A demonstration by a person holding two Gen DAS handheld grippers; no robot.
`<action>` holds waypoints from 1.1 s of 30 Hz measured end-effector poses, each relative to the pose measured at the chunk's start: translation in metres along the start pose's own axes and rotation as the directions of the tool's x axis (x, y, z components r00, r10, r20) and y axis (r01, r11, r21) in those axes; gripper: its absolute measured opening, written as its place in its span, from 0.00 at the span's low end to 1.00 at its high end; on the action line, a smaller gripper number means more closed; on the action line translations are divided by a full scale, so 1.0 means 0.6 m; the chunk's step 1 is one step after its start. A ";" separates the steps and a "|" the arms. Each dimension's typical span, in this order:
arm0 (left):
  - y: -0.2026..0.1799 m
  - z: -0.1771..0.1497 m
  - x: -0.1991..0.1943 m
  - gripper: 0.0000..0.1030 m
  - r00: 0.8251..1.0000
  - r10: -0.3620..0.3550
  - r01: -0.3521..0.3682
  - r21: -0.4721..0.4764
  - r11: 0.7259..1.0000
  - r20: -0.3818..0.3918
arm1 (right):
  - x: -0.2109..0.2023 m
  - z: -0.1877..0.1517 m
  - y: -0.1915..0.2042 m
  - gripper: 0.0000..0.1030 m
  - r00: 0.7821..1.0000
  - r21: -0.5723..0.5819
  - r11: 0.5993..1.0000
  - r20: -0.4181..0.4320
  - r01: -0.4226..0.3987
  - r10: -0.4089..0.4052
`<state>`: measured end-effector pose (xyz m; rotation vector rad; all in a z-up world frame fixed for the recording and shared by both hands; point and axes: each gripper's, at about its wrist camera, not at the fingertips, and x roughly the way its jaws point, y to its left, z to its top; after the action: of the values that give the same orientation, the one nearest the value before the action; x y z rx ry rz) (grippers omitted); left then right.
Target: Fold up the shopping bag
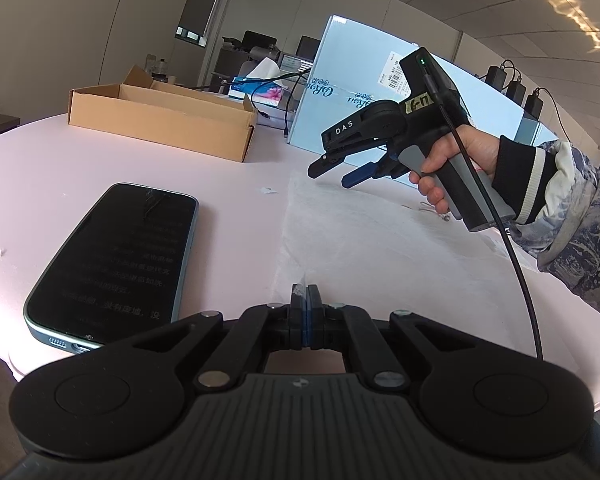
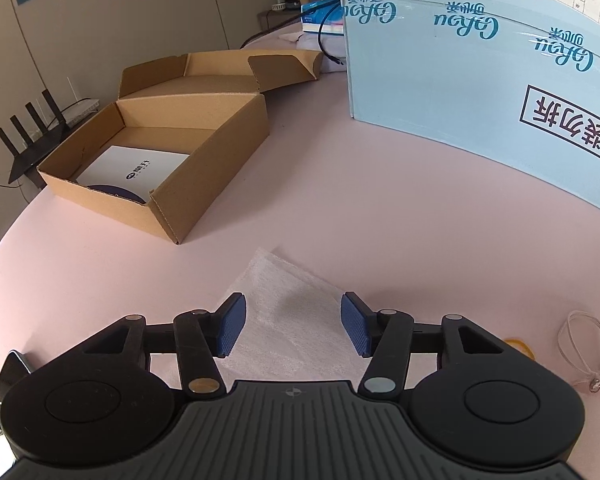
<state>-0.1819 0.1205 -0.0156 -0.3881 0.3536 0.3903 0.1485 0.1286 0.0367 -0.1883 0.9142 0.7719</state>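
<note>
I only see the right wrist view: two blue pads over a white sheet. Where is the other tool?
Observer: The left tool is shut on the shopping bag's near edge.
Operator: Anything beside the bag?
Observer: A smartphone lies flat, screen up, to its left in the left wrist view.
Operator: Is my tool touching the bag?
Observer: No. The right tool hangs open above it, gripped by a person's hand.
</note>
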 end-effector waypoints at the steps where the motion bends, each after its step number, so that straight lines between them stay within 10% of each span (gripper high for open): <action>1: 0.000 0.000 0.000 0.00 1.000 -0.001 0.001 0.000 1.000 0.000 | 0.002 -0.003 -0.002 0.49 1.000 -0.011 1.000 0.003 0.002 -0.002; 14: 0.001 -0.002 -0.003 0.00 1.000 -0.002 0.002 0.004 1.000 -0.001 | -0.003 -0.013 -0.005 0.02 0.997 -0.089 0.994 0.046 0.062 -0.059; 28: -0.004 -0.004 0.000 0.00 1.000 0.004 -0.004 0.014 1.000 -0.004 | -0.014 -0.004 0.014 0.02 0.992 -0.091 0.996 0.129 0.021 -0.010; 33: -0.005 -0.005 0.002 0.00 1.000 0.006 -0.006 0.019 1.000 -0.004 | -0.021 0.001 0.022 0.37 0.992 -0.080 0.997 0.124 -0.015 0.024</action>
<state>-0.1803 0.1169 -0.0177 -0.3697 0.3625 0.3922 0.1355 0.1318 0.0487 -0.1980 0.7683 0.8294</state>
